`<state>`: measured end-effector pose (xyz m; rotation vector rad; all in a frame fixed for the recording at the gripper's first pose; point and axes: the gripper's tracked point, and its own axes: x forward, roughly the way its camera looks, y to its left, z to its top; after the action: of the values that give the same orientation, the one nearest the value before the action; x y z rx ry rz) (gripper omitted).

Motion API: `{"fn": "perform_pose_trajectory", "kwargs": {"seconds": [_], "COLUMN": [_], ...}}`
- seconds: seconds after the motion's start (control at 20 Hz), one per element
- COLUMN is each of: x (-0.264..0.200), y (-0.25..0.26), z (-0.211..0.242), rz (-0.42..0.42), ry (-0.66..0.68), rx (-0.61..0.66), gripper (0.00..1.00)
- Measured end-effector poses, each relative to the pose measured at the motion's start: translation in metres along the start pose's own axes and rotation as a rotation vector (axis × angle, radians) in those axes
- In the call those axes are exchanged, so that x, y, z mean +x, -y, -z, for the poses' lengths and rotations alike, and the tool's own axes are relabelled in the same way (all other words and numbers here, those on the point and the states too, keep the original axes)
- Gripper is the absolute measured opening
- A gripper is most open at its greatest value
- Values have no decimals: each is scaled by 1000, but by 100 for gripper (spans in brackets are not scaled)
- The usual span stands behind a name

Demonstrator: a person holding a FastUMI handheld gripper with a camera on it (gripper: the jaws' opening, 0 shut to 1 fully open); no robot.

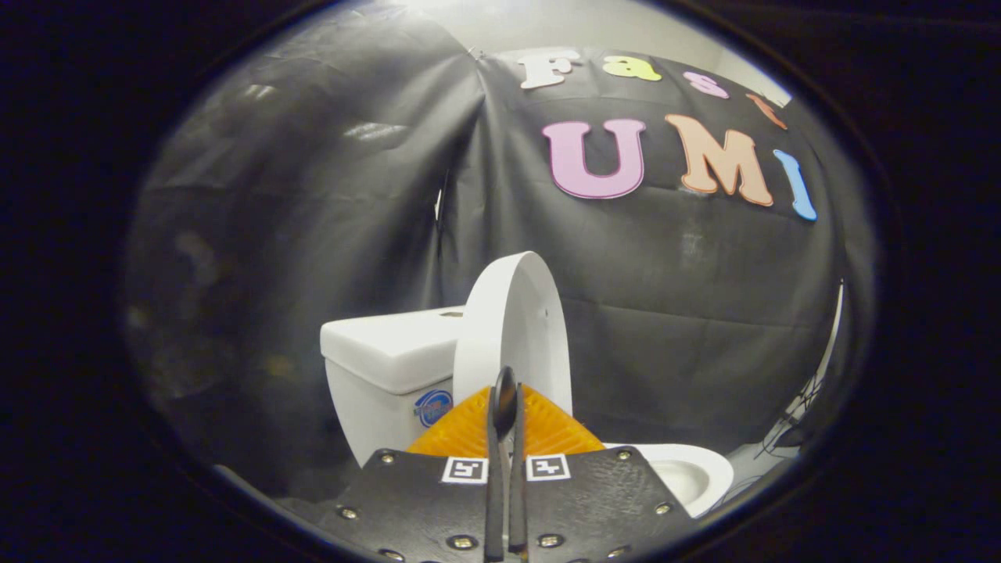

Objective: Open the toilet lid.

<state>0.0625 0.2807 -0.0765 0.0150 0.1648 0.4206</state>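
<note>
A white toilet stands on the floor before the black cloth wall. Its lid (512, 320) is raised, standing nearly upright and leaning toward the tank (389, 352). The open bowl and seat rim (692, 469) show to the right of the fingers. My gripper (505, 407) sits just in front of the raised lid, its two fingers pressed together with nothing visible between them. Their tips overlap the lid's lower edge in the view; whether they touch it I cannot tell.
The black cloth wall wraps around behind and to the left of the toilet. A round blue sticker (432, 408) marks the tank front. Dark cables (790, 426) lie on the floor at the right, near the cloth's edge.
</note>
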Motion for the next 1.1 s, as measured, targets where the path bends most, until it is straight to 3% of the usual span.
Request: {"fn": "perform_pose_trajectory", "kwargs": {"seconds": [0.3, 0.55, 0.6, 0.8, 0.9, 1.05, 1.1], "x": [2, -9, -11, -23, -27, -36, -37], "y": [-6, -8, -4, 3, 8, 28, 45], "z": [-2, -12, -18, -33, -35, -38, -41], "rz": [-19, -66, -57, -53, -56, -63, -22], "ry": [9, 27, 39, 61, 52, 46, 59], "rx": [-9, 61, 66, 73, 86, 115, 133], "gripper": [7, 17, 22, 25, 31, 57, 66]}}
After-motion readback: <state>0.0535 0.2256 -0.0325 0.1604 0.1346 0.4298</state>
